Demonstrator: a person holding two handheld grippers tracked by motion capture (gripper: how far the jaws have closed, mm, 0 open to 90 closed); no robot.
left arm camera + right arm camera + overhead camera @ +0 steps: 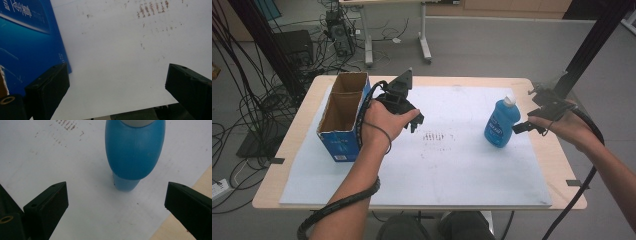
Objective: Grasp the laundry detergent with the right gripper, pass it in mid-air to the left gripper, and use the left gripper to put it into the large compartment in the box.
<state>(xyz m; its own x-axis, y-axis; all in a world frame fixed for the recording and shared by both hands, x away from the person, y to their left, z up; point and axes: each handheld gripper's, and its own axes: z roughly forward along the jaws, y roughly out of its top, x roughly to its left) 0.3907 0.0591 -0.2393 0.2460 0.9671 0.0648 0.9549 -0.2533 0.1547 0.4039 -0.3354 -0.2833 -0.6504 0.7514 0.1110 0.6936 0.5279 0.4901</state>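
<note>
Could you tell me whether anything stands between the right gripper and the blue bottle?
Nothing visible does. The right gripper is open, and only bare white mat lies between it and the upright blue bottle.

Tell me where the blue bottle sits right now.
In the high view the blue bottle stands upright on the white mat's right side, just left of the open right gripper, far across from the blue cardboard box.

Lab or robotics test room: grey floor, loose black cables [242, 107] tangled at left of frame, a computer tower [339, 34] on the floor at upper left, black rig posts [594, 37] at upper right, wooden table [304, 107] covered with a white sheet [462, 170].
</note>
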